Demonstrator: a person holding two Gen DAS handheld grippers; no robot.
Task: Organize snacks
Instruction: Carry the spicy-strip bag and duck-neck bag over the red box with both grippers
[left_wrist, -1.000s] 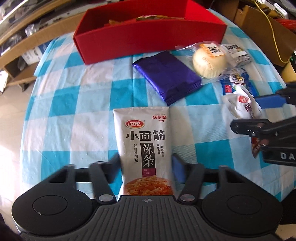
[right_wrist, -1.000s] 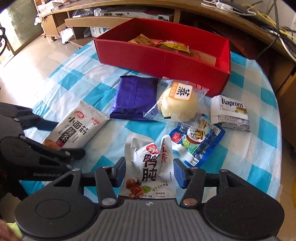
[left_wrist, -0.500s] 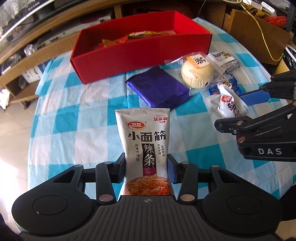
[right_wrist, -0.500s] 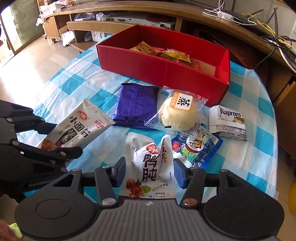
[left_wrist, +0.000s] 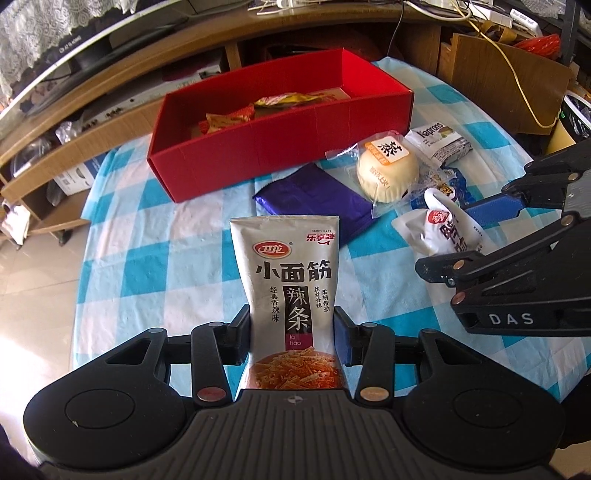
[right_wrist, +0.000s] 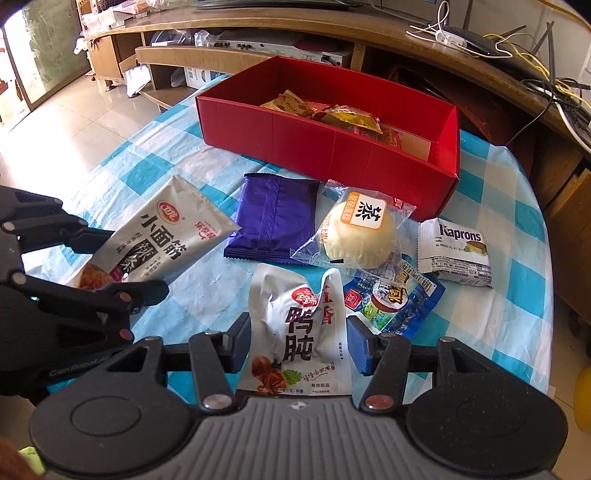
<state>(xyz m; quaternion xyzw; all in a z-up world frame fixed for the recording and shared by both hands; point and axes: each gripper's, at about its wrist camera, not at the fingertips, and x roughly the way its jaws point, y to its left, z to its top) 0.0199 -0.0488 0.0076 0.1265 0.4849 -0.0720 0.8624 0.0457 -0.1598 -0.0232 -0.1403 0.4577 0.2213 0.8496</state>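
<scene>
Grey latiao packet (left_wrist: 291, 295) pinched upright, pinched narrow between fingers (left_wrist: 341, 341)

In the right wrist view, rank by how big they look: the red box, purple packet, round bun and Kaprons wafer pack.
1. Red box
2. Purple packet
3. Round bun
4. Kaprons wafer pack
The bun and the Kaprons pack look close; unsure.

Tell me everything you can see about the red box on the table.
The red box is a long, open-topped rectangle that looks like cardboard, with straight walls and no lid in view. It stands on the blue and white checked tablecloth at the far side, behind the loose snacks. Inside lie several small packets in yellow and orange wrappers, and much of its floor is bare. Neither gripper touches it.
</scene>
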